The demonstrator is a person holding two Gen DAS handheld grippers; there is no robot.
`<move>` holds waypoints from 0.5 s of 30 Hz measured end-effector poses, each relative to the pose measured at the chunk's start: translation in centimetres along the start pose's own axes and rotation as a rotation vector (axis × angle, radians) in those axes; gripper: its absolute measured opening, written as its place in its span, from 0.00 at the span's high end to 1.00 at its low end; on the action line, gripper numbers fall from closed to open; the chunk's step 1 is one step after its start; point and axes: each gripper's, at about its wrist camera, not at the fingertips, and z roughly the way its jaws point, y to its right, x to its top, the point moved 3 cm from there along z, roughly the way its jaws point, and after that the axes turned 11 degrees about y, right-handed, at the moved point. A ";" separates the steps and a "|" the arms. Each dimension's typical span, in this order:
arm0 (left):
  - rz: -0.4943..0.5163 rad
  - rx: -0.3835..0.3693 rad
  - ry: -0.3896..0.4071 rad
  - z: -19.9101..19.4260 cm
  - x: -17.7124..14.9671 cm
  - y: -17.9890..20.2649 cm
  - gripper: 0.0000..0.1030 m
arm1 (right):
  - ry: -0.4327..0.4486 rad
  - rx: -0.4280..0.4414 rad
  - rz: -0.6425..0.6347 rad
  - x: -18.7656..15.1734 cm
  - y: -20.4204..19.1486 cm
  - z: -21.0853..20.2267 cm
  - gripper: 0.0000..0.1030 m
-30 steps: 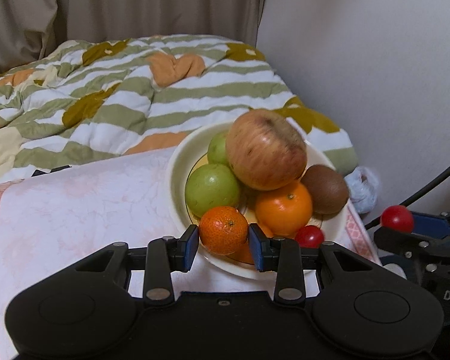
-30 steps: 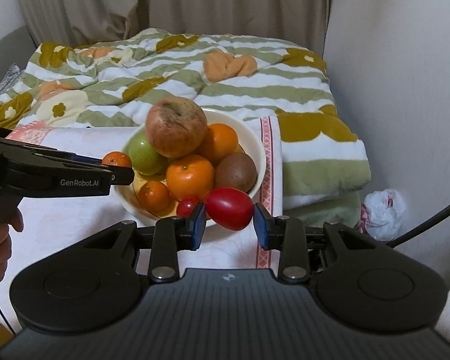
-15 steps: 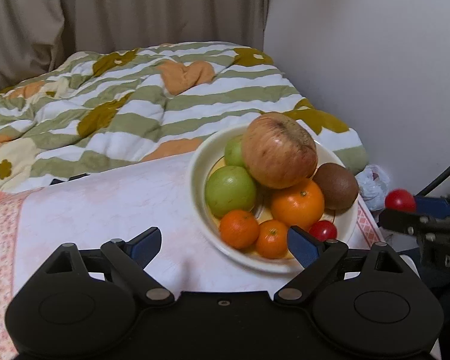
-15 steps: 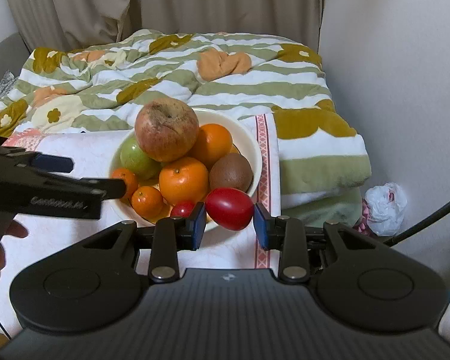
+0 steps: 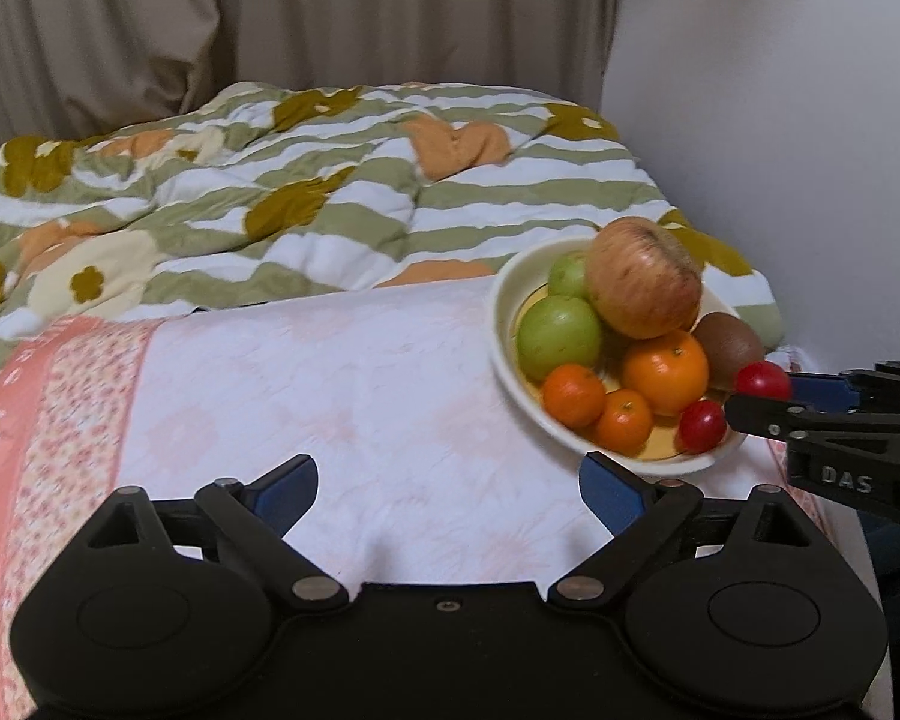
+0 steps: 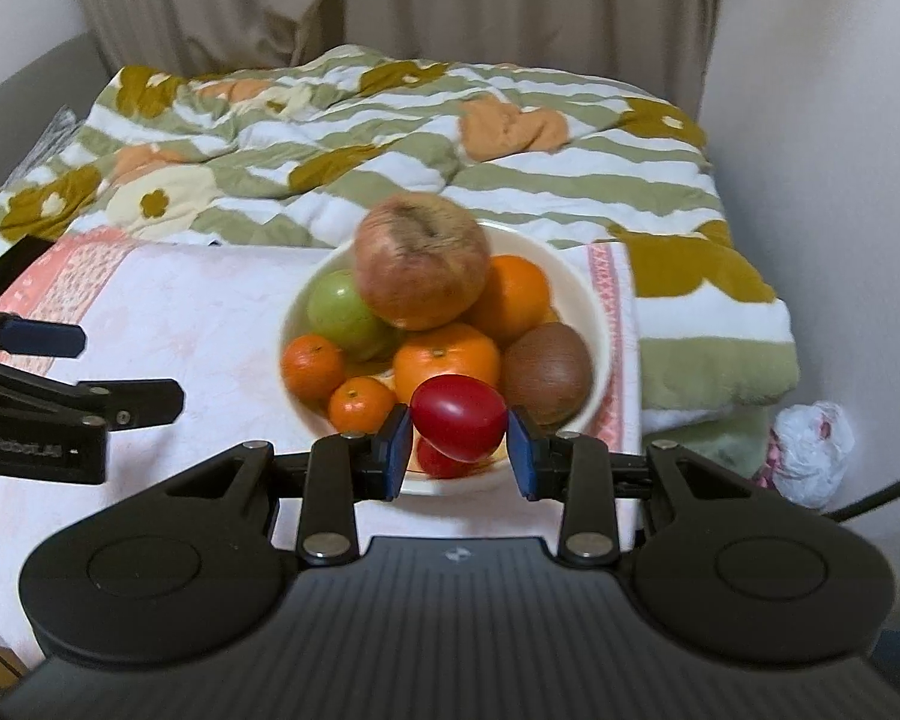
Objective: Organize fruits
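A cream bowl [image 5: 504, 324] [image 6: 594, 306] on the table holds a large reddish apple [image 6: 421, 261], green fruits [image 5: 559, 336], oranges and mandarins [image 5: 573, 394], a kiwi [image 6: 546, 372] and a small red tomato [image 5: 701, 426]. My right gripper [image 6: 459, 450] is shut on a red tomato [image 6: 459, 423] and holds it over the bowl's near rim; the tomato also shows in the left wrist view [image 5: 762, 381]. My left gripper [image 5: 447, 492] is open and empty, low over the cloth to the left of the bowl.
A white and pink tablecloth [image 5: 306, 396] covers the table. A striped green floral duvet [image 5: 306, 192] lies on the bed behind. A white wall [image 5: 780, 150] stands close on the right, and a crumpled plastic bag [image 6: 810, 450] lies on the floor.
My left gripper let go of a mandarin into the bowl, opened wide and drew back to the left. My right gripper moved the tomato closer over the bowl.
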 end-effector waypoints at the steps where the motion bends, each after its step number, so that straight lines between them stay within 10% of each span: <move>1: -0.007 0.006 -0.001 -0.2 -0.2 -0.2 0.06 | -0.003 0.005 -0.014 -0.2 -0.5 0.3 0.52; 11: -0.055 0.043 0.003 -2.2 -2.2 -1.6 0.06 | -0.007 0.034 -0.121 -2.0 -2.8 2.1 0.51; 15: -0.076 0.067 0.016 -3.2 -2.8 -1.8 0.06 | 0.042 0.032 -0.169 -2.2 -3.3 1.5 0.17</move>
